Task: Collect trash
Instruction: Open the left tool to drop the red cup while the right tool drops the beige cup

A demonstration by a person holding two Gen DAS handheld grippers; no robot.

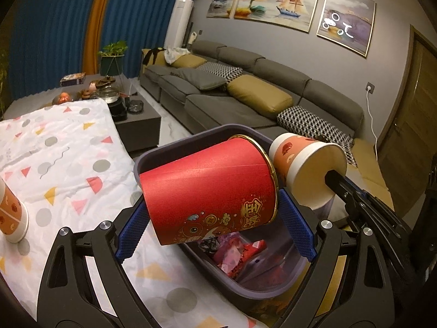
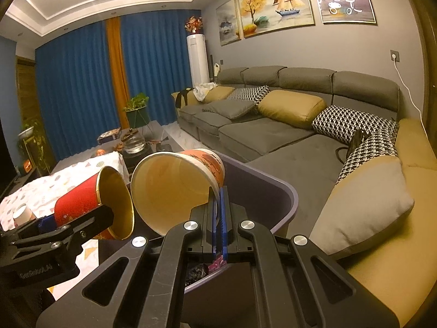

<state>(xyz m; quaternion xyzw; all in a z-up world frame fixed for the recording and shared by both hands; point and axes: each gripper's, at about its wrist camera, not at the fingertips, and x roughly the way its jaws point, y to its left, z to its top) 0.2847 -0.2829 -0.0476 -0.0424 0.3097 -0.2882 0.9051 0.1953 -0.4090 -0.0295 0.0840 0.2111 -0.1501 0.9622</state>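
Left gripper (image 1: 215,213): blue pads clamped on the sides of a red cup (image 1: 210,188), which lies tipped on its side over the bin (image 1: 273,292).
Red cup print: gold Chinese characters near the gold rim, with cartoon coins and a fish-like figure below; the characters are not clear enough to read.
Right gripper (image 2: 218,218): jaws together, pinching the rim wall of an orange cup (image 2: 177,188), one pad inside and one outside.
Orange cup: white rim and base, red-orange pattern, mouth turned toward the right camera; held over the bin's far edge, just beside the red cup.
Gripper label: white lettering on the left gripper's body in the right view, reading roughly "EverRobot.AI"; small and partly dark.
Bin: dark purple, at the edge of the cloth (image 1: 68,153); red and pink wrappers (image 1: 240,257) lie inside.
Third cup (image 1: 12,216): same orange pattern, upside down on the cloth at far left.
Cloth: white with grey dots, pink and yellow triangles.
Sofa (image 2: 273,134): grey, with yellow and houndstooth cushions.
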